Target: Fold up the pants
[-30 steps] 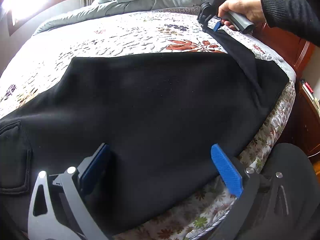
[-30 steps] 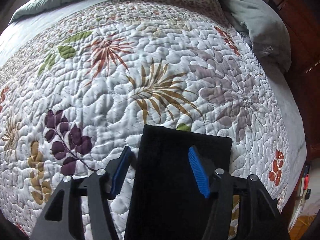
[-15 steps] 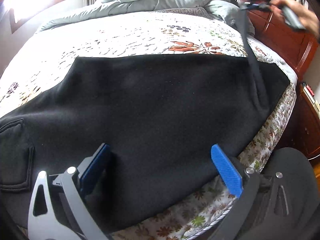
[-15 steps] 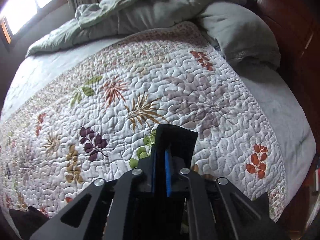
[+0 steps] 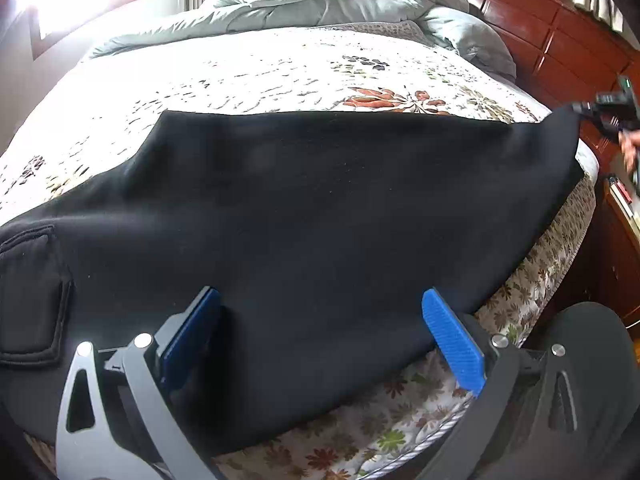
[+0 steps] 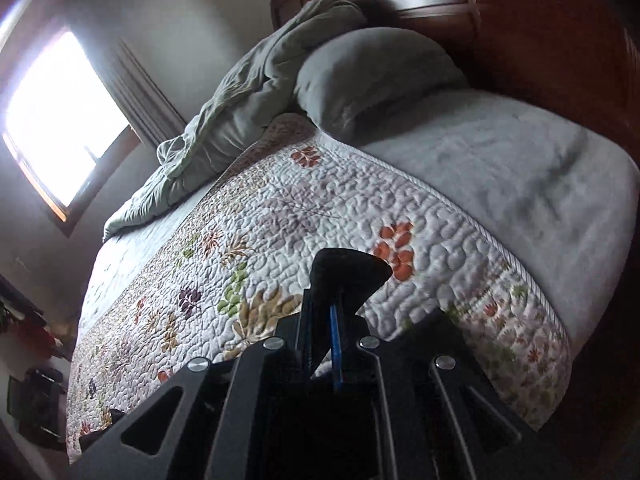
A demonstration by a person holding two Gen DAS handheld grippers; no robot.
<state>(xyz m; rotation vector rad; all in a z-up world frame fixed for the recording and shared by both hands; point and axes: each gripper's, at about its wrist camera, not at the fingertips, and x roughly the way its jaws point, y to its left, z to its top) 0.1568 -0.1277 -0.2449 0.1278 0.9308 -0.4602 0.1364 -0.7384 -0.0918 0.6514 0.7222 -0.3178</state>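
Observation:
Black pants (image 5: pixel 320 216) lie spread across the floral quilt (image 5: pixel 280 68) on the bed, with a back pocket at the left edge. My left gripper (image 5: pixel 320 332) is open, its blue pads either side of the pants' near edge, low over the fabric. My right gripper (image 6: pixel 324 320) is shut on the pants' leg end (image 6: pixel 344 272) and holds it lifted above the quilt (image 6: pixel 280 240). In the left wrist view the right gripper (image 5: pixel 612 112) shows at the far right edge, pulling the leg corner out past the bed's side.
A grey-green duvet (image 5: pixel 328 4) and pillow (image 6: pixel 372 80) are heaped at the head of the bed. A dark red wooden headboard (image 5: pixel 560 40) runs along the right. A nightstand (image 5: pixel 620 208) stands beside the bed. A window (image 6: pixel 52 120) is at the left.
The right gripper shut on the leg end, lifted it, and carried it right and outward past the bed's edge. The left gripper stayed open in place.

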